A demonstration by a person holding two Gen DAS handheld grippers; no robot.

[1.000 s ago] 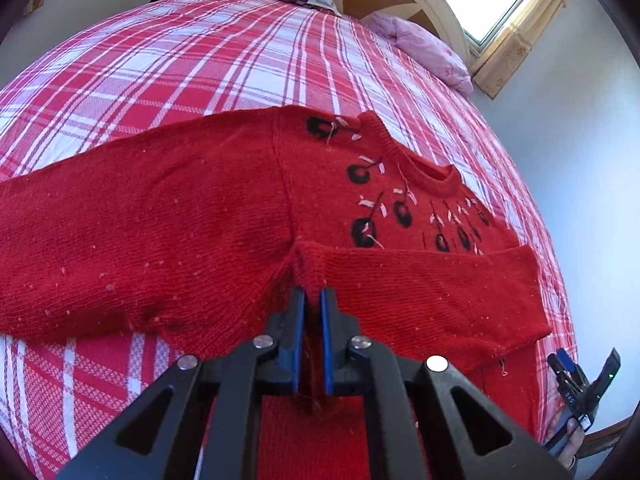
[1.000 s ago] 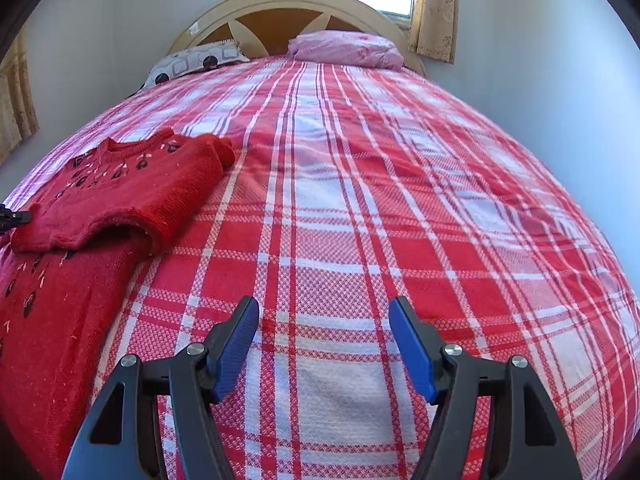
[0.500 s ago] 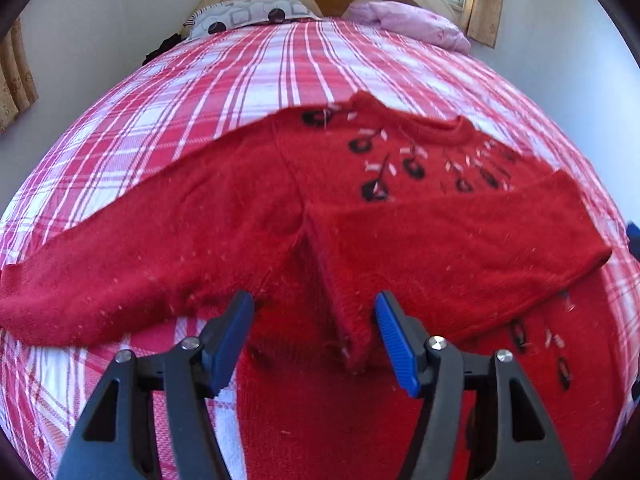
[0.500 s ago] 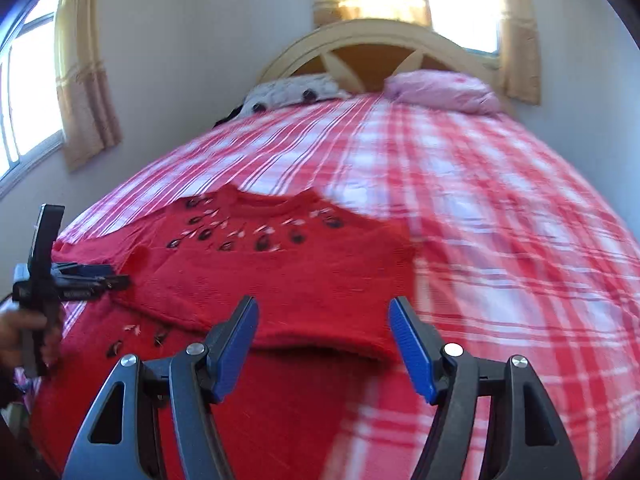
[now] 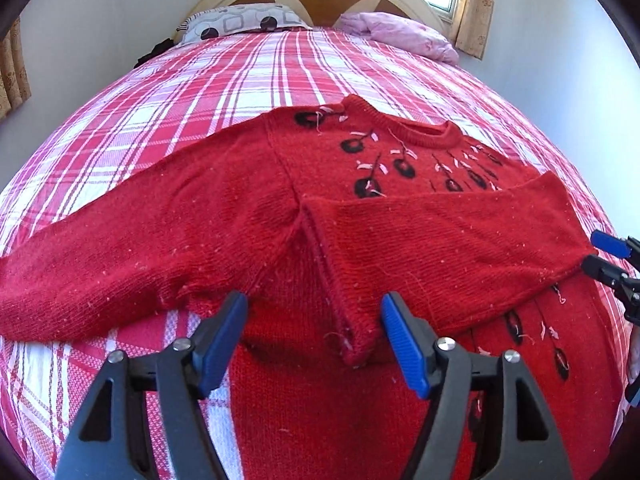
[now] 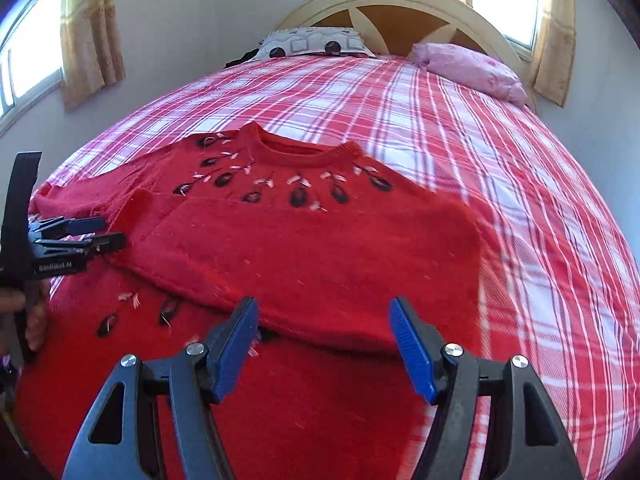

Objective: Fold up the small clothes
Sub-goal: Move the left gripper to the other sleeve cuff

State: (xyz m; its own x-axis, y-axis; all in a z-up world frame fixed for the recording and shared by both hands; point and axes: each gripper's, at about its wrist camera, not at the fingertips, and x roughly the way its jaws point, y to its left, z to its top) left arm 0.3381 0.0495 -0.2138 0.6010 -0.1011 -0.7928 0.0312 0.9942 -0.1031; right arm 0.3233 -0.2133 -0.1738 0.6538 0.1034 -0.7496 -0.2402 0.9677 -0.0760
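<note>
Plaid bed — red sweater; left-view-only sleeve (both jaws open, left's opening).

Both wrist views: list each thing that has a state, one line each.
red sweater: flat on the bed, one sleeve folded across its chest, the other spread out.
folded sleeve: released, cuff lying between the left jaws.
left gripper: opening, pads off the cloth.
right gripper: open, empty.
plaid bedspread: spread smooth.
</note>
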